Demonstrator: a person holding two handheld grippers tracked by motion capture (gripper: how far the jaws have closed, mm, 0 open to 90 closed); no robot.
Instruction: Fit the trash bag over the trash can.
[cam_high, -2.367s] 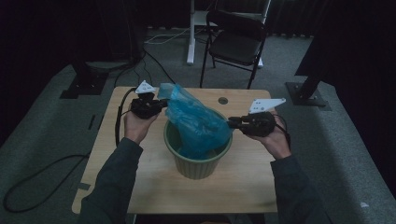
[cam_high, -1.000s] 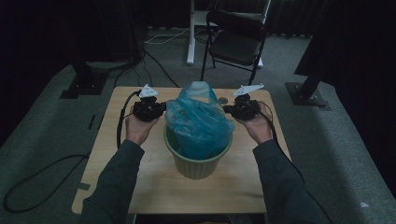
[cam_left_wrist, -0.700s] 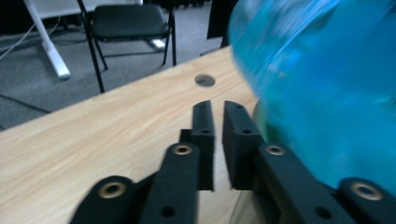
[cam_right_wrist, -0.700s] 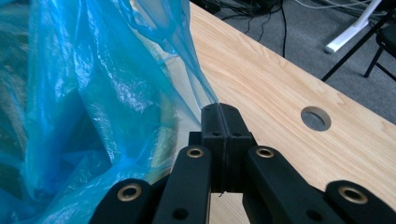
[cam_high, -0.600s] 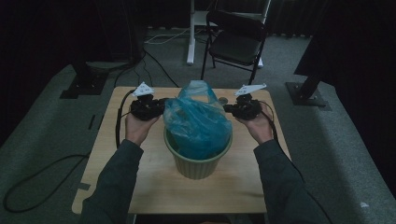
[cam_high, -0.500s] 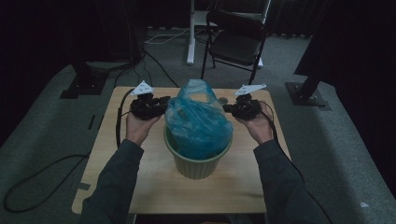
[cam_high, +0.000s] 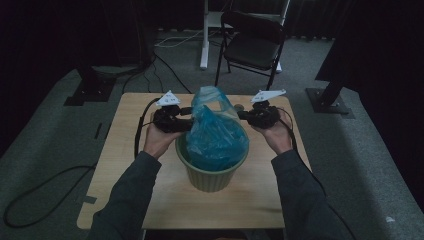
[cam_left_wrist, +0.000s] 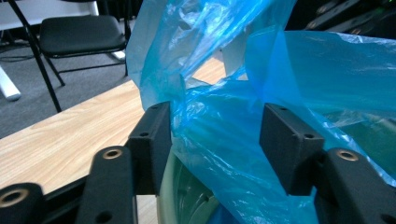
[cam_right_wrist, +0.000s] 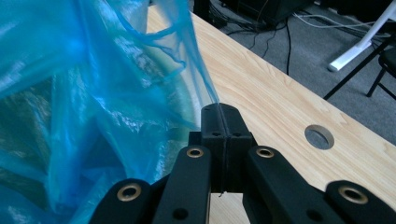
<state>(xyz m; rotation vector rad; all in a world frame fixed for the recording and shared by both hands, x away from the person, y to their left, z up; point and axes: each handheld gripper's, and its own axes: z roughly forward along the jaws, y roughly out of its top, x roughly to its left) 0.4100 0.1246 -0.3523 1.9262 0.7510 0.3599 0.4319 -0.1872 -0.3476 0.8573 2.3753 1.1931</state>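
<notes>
A thin, crinkled blue plastic bag (cam_high: 216, 131) stands bunched up out of a round pale-green plastic bin (cam_high: 212, 170) at the middle of the light wooden bench (cam_high: 125, 150), and the work in hand looks like lining the bin with it. The right gripper (cam_right_wrist: 220, 116) has its jaws pressed together on a pinch of the bag's rim, holding that edge out toward the bin's right side so the mouth stays spread. The left gripper (cam_left_wrist: 215, 135) is on the opposite side; its jaws have just been opening and now stand apart, with a fold of blue film hanging loosely between them, touching the inner face of one pad (cam_left_wrist: 154, 140) without being pinched. My reading is that the left side has been let go so a better hold on the rim can be taken, while the right keeps tension. A black folding chair (cam_high: 250, 47) stands on the grey floor beyond the bench, and a round hole (cam_right_wrist: 319, 136) pierces the bench top near the right gripper
</notes>
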